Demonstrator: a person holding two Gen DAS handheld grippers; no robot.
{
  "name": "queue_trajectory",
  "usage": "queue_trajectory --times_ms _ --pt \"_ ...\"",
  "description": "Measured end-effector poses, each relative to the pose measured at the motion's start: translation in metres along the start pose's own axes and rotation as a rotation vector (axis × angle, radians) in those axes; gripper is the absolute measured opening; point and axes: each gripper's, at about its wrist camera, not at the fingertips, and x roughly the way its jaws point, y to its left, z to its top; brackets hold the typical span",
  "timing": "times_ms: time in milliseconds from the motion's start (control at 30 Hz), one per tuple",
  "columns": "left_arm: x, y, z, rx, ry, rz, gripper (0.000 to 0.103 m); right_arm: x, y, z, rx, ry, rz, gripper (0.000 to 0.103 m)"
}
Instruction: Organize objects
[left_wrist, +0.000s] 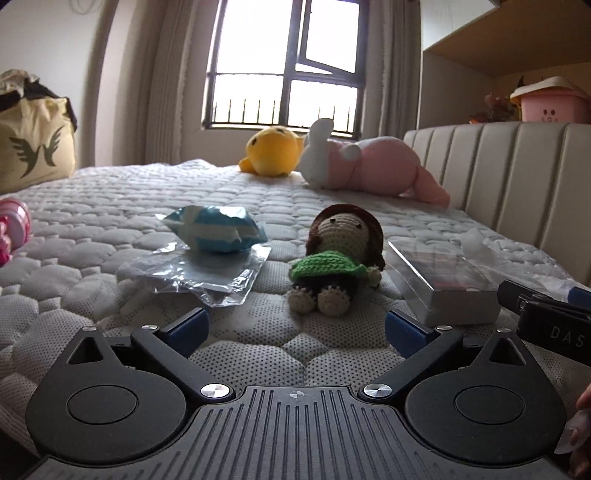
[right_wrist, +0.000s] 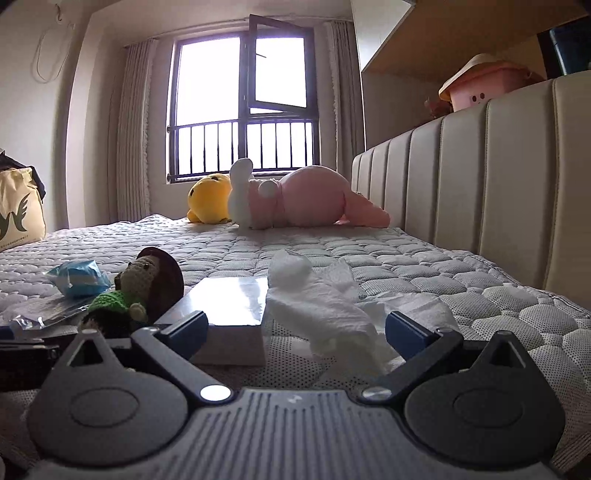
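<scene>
A crocheted doll (left_wrist: 338, 258) with brown hair and a green top lies on the quilted mattress (left_wrist: 110, 206), just beyond my open left gripper (left_wrist: 295, 326). Left of the doll, a blue-and-white packet (left_wrist: 218, 229) rests on a clear plastic bag (left_wrist: 195, 273). To the doll's right sits a silver box (left_wrist: 439, 284). My right gripper (right_wrist: 295, 328) is open too, low over the mattress (right_wrist: 406, 258), with the same box (right_wrist: 232, 306) and crumpled white tissue (right_wrist: 317, 302) between and beyond its fingers. The doll (right_wrist: 136, 291) lies at the left in the right wrist view. Neither gripper holds anything.
A yellow plush (left_wrist: 271, 149) and a pink-and-white plush (left_wrist: 369, 164) lie at the far side below the window. A padded headboard (left_wrist: 517, 177) runs along the right, a pink bin (left_wrist: 550, 101) above it. A cream tote bag (left_wrist: 33, 147) and a pink toy (left_wrist: 13, 225) are at the left.
</scene>
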Motion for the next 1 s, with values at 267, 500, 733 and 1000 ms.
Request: queue_trajectory --times_ms 267,500,733,1000 --pt "-0.005 0.005 0.002 0.010 -0.004 0.024 0.103 0.003 0.013 -0.002 -0.025 0.025 0.029 0.103" --pt "-0.009 0.002 0.002 0.048 0.011 0.008 0.103 -0.003 0.019 0.004 -0.042 0.027 0.049 0.103" --pt "-0.007 0.005 0.003 0.036 0.027 0.003 0.103 -0.004 0.017 0.010 -0.003 0.075 0.055 0.103" --pt "-0.001 0.006 0.001 0.017 0.077 -0.004 0.103 -0.002 0.021 0.007 -0.005 0.120 0.056 0.103"
